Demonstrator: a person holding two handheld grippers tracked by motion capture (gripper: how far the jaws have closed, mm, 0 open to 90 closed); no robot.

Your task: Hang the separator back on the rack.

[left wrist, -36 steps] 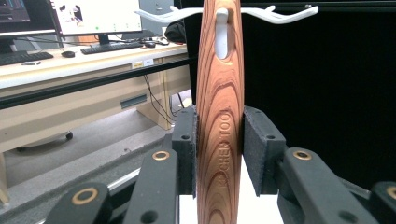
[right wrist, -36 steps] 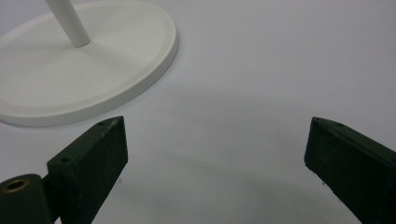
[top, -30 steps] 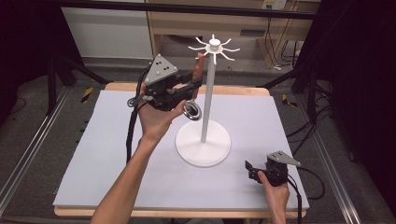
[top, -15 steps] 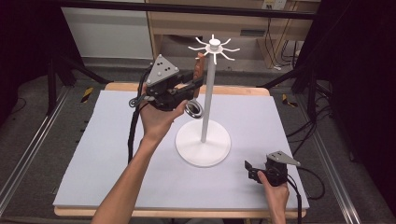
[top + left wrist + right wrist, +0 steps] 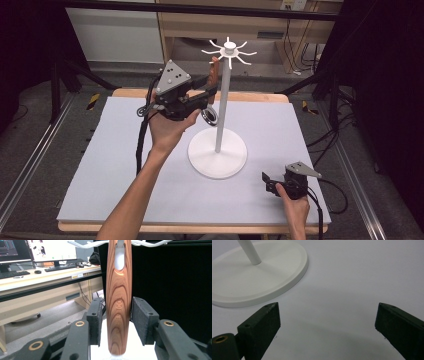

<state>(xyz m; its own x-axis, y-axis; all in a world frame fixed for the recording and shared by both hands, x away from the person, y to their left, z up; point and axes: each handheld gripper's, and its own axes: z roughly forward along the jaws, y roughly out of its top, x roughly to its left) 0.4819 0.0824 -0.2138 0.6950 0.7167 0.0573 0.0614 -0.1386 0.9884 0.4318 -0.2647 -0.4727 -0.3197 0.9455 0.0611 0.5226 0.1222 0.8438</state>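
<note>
A white stand with a crown of hooks rises from a round base at the table's middle. A utensil with a wooden handle hangs from one hook by the hole in its top. Its metal ring end dangles below. My left gripper is raised beside the pole, its pads on either side of the handle. The jaws are slightly open: a thin gap shows on the left, and the right pad is almost touching. My right gripper rests low on the mat near the base, wide open and holding nothing.
A pale grey mat covers the wooden table. A metal frame rail runs along the left side, and cables trail off at the right. A desk with a monitor stands beyond the table.
</note>
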